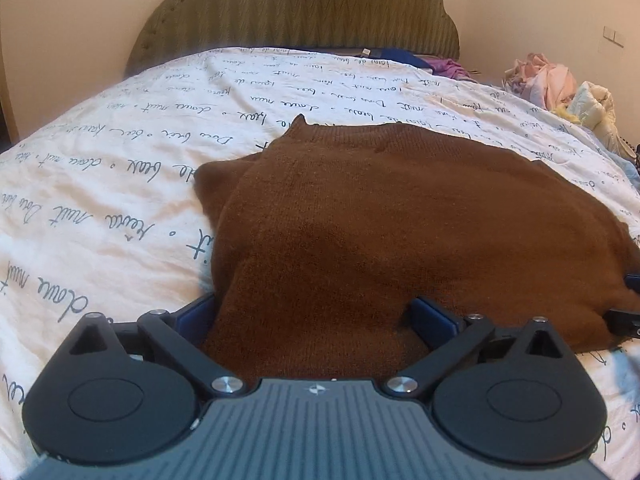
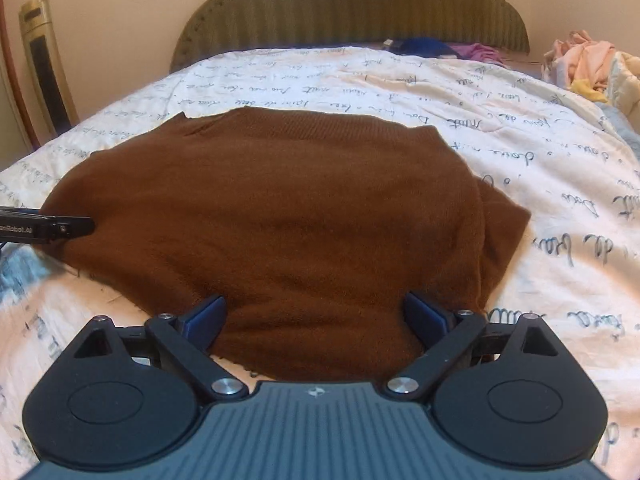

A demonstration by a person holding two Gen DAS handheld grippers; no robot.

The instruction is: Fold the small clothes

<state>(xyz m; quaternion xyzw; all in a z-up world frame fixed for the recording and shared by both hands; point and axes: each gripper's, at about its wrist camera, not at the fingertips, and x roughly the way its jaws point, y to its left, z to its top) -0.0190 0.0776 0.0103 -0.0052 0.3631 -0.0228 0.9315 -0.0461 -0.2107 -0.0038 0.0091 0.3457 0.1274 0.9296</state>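
Note:
A brown knit sweater (image 1: 400, 216) lies flat on the bed, its sleeves folded in, its ribbed edge toward the headboard. My left gripper (image 1: 316, 312) is open at its near left edge, with the cloth lying between the blue fingers (image 1: 434, 316). My right gripper (image 2: 316, 314) is open at the near right edge of the sweater (image 2: 280, 208), cloth between its fingers (image 2: 206, 318) too. The left gripper's tip shows in the right wrist view (image 2: 64, 226) at the sweater's left edge. The right gripper's tip shows in the left wrist view (image 1: 626, 316).
The bed has a white cover (image 1: 100, 200) with handwritten script print and a green padded headboard (image 1: 296, 4). Blue and purple clothes (image 2: 448, 48) lie by the headboard. A pile of pale clothes (image 2: 588, 68) sits at the far right. A gold tower appliance (image 2: 44, 60) stands at the left.

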